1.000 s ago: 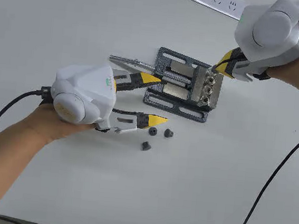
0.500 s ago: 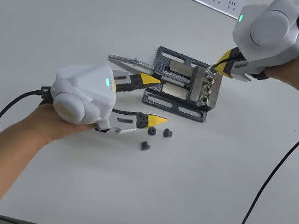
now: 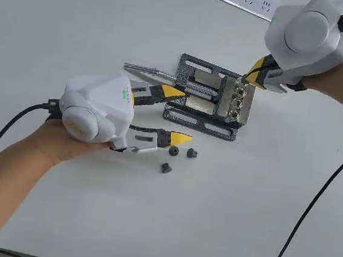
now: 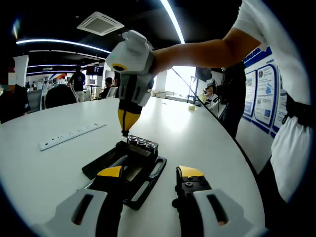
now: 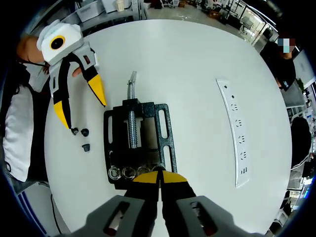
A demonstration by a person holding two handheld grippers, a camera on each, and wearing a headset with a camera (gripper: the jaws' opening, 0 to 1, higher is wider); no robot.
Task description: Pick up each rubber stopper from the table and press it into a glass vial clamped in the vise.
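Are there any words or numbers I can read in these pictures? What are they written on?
No word, number or brand can be read anywhere.
Wall posters: they carry print, but it is too blurred to read.
Power strip: sockets show, but no lettering can be made out.

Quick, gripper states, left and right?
Left gripper: open, holding nothing.
Right gripper: shut, tips over the vials; whether it holds anything cannot be told.
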